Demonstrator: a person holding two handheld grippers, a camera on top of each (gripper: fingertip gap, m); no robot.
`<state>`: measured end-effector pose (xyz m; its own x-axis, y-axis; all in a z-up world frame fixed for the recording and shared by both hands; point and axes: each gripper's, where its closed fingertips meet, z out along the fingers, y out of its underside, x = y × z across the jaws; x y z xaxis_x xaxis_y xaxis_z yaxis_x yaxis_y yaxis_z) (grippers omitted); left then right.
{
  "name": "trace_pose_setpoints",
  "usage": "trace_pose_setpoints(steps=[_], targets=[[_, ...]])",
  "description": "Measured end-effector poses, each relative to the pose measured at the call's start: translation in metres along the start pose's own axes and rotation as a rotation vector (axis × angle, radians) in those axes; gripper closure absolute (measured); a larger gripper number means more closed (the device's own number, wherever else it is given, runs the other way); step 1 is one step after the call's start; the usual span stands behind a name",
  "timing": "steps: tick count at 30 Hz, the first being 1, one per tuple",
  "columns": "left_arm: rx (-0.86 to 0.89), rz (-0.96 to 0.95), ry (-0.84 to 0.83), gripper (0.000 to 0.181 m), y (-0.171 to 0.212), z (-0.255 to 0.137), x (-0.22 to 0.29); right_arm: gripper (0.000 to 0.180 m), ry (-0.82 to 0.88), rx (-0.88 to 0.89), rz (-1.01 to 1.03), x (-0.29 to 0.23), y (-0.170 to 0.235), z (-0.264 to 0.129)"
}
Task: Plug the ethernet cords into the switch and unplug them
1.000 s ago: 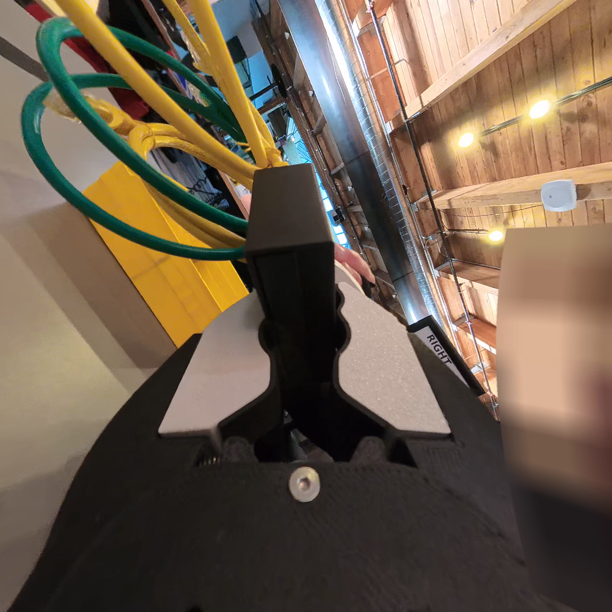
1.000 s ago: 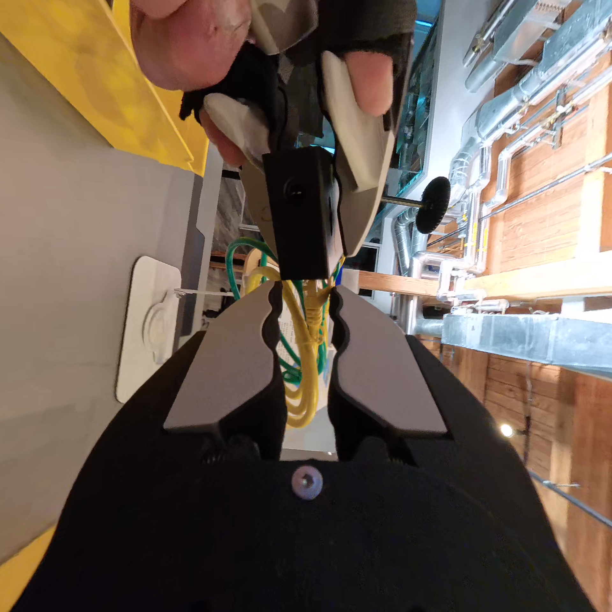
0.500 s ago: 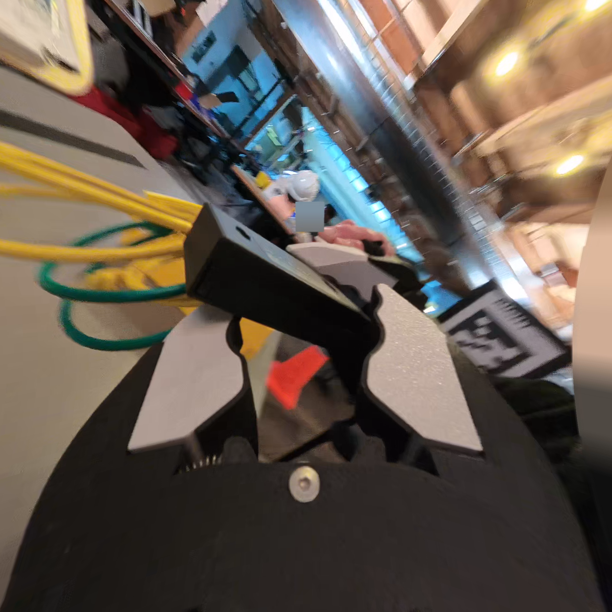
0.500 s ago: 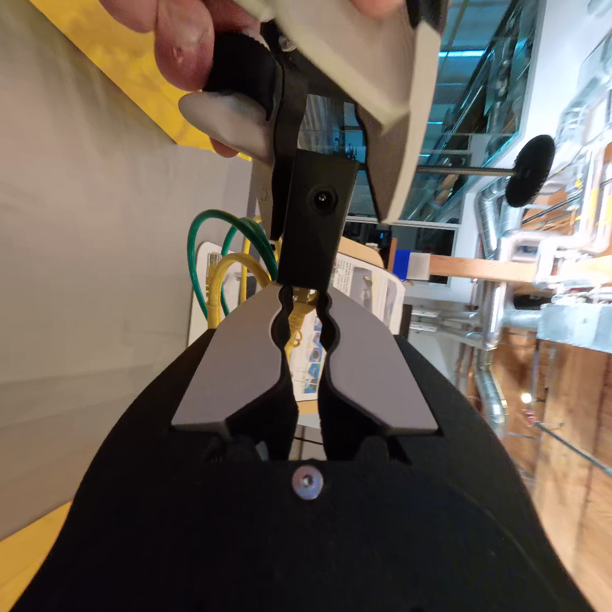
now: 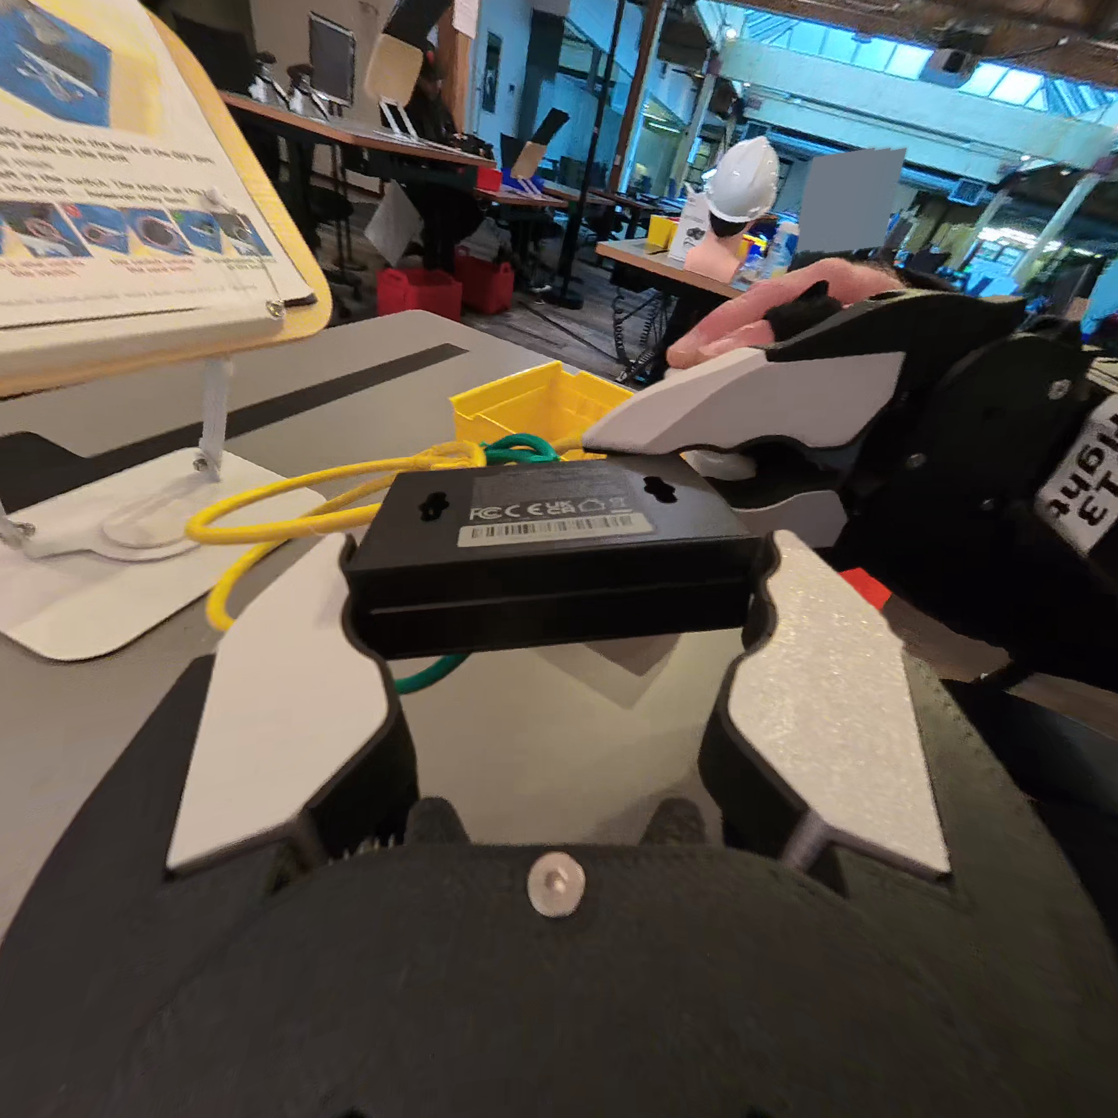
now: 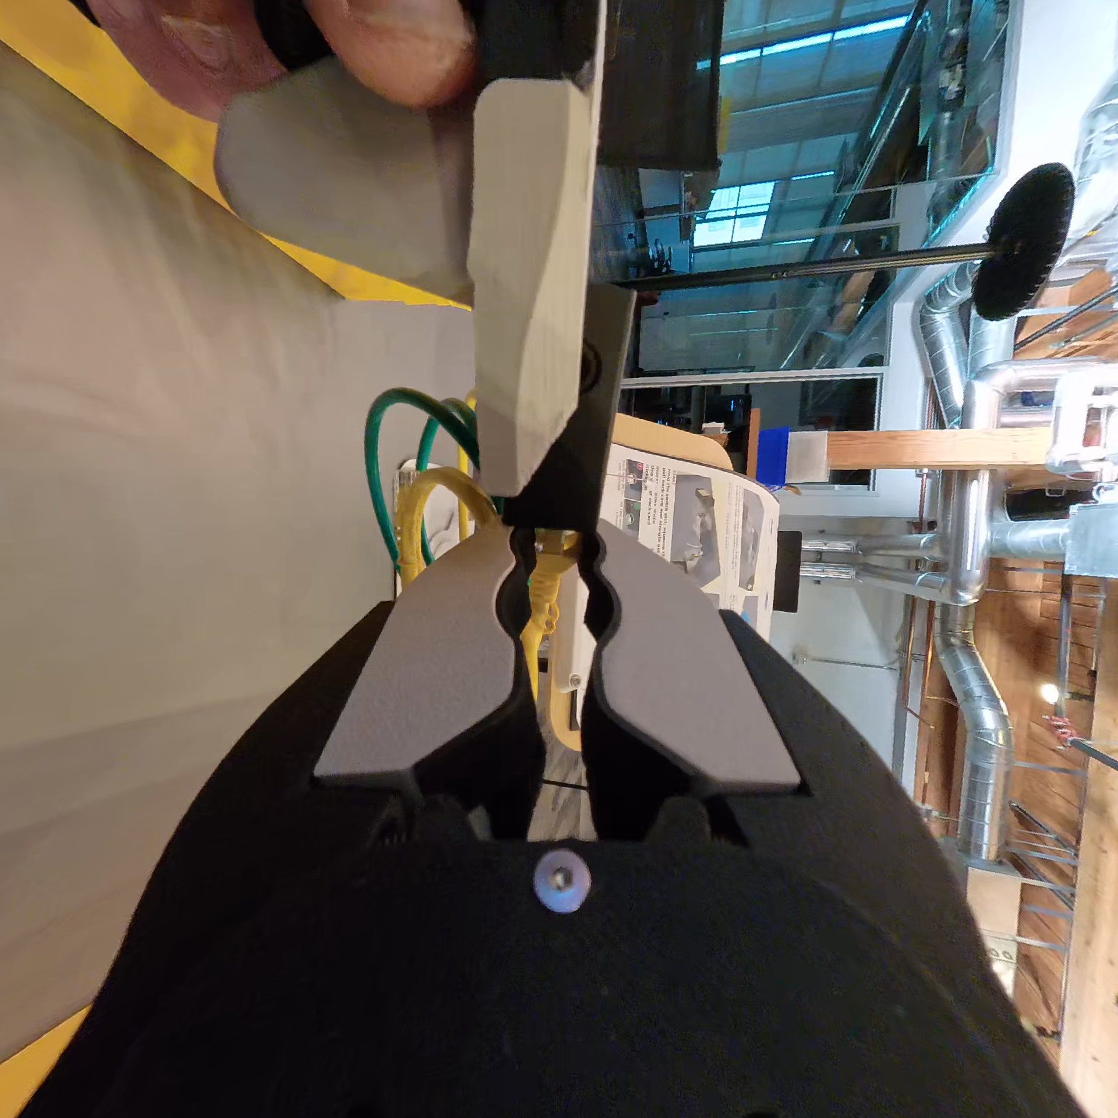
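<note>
The black switch (image 5: 550, 556) lies level, label side up, held by its two ends between my left gripper's (image 5: 553, 581) wide-set fingertips. Yellow cords (image 5: 272, 520) and a green cord (image 5: 520, 451) run from its far side onto the grey table. My right gripper (image 5: 726, 435) reaches that far side from the right. In the right wrist view my right gripper (image 6: 553, 547) is closed on a yellow ethernet plug (image 6: 553, 559) at the switch's (image 6: 590, 423) port face. A left finger (image 6: 532, 302) and a hand cover the switch's upper part.
A yellow bin (image 5: 532, 399) sits behind the cords. A tilted instruction board (image 5: 121, 181) on a white base (image 5: 109, 581) stands at the left. The grey table (image 5: 544, 726) lies under the switch. Workshop tables and red boxes are far behind. My two grippers' fingertips are within a few centimetres of each other.
My left gripper swung down from facing the ceiling to level over the table. Its jaws widened from gripping the switch's thin side to spanning its length. My right gripper stayed on the yellow plug.
</note>
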<state>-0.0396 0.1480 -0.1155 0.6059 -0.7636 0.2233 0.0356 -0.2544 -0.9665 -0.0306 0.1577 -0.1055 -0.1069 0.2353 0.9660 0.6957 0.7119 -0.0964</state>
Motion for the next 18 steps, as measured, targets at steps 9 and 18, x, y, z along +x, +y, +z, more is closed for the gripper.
trace_pose_setpoints(steps=[9,18], targets=[[0.083,-0.17,0.12,0.063,-0.01,-0.005,0.006,0.164,0.031,0.055,-0.016,0.0,-0.009,-0.009],[0.141,-0.373,0.213,0.065,-0.012,-0.004,0.006,0.164,-0.034,0.136,0.096,-0.008,-0.015,-0.016]])
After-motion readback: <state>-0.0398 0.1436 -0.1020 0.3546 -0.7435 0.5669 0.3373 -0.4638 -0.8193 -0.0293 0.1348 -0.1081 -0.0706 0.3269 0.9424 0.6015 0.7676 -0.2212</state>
